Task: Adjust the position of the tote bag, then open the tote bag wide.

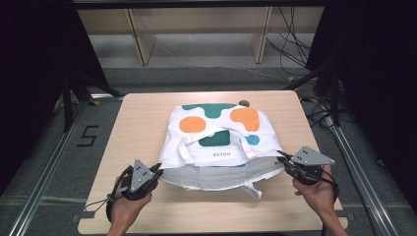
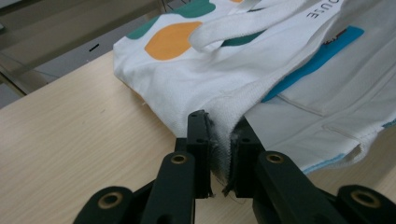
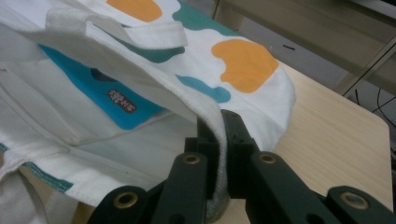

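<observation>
Both my left fingers [image 2: 219, 154] and right fingers [image 3: 219, 140] pinched the white printed cloth bag's [image 1: 216, 147] lower corners; I judged even, taut lifting best.

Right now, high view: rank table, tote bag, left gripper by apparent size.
1. table
2. tote bag
3. left gripper, clamped on the bag's rim; it sits nearer the camera, yet looks smallest.
</observation>
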A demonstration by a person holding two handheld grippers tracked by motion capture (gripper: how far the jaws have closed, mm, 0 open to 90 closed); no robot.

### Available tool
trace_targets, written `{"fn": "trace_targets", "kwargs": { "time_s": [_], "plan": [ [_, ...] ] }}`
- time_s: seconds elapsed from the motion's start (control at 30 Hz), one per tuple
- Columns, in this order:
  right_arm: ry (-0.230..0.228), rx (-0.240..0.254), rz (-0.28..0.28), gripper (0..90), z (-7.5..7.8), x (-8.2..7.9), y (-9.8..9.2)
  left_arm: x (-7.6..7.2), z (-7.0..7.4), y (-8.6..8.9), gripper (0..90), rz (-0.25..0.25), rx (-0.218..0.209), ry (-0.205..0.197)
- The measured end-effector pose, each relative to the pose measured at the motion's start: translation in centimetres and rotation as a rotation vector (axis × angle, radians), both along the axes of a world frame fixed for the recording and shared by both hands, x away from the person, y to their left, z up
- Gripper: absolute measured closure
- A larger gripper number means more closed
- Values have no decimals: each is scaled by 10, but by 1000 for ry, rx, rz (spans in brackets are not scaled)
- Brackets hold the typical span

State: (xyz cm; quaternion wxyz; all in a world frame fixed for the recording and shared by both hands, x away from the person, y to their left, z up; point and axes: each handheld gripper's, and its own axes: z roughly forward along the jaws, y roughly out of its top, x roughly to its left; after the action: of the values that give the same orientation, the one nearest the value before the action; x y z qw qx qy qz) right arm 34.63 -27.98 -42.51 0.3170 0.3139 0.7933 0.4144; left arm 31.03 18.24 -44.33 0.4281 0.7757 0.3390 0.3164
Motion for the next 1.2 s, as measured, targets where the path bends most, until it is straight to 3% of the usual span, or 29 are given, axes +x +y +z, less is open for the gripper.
{"fn": "trace_targets", "kwargs": {
  "time_s": [0.2, 0.4, 0.73, 0.83, 1.0, 1.1, 1.17, 1.2],
  "plan": [
    [-23, 34, 13, 879, 11, -5, -1, -7, 17, -4, 817, -21, -18, -43],
    [-63, 33, 35, 881, 25, -13, 2, -16, 35, -2, 829, -42, -18, -102],
    [-118, 80, 34, 883, 51, -17, -5, -25, 62, 9, 850, -32, -61, -171],
    [-155, 79, 37, 884, 67, -20, -7, -30, 78, 9, 855, -40, -55, -224],
    [-191, 98, 41, 884, 83, -24, -8, -36, 92, 9, 862, -44, -45, -265],
    [-205, 105, 44, 885, 92, -27, -8, -38, 97, 10, 866, -46, -54, -274],
    [-209, 109, 51, 885, 96, -28, -8, -42, 104, 12, 867, -57, -56, -301],
    [-235, 104, 60, 885, 107, -32, -8, -45, 112, 13, 869, -61, -78, -324]
  ]
}}
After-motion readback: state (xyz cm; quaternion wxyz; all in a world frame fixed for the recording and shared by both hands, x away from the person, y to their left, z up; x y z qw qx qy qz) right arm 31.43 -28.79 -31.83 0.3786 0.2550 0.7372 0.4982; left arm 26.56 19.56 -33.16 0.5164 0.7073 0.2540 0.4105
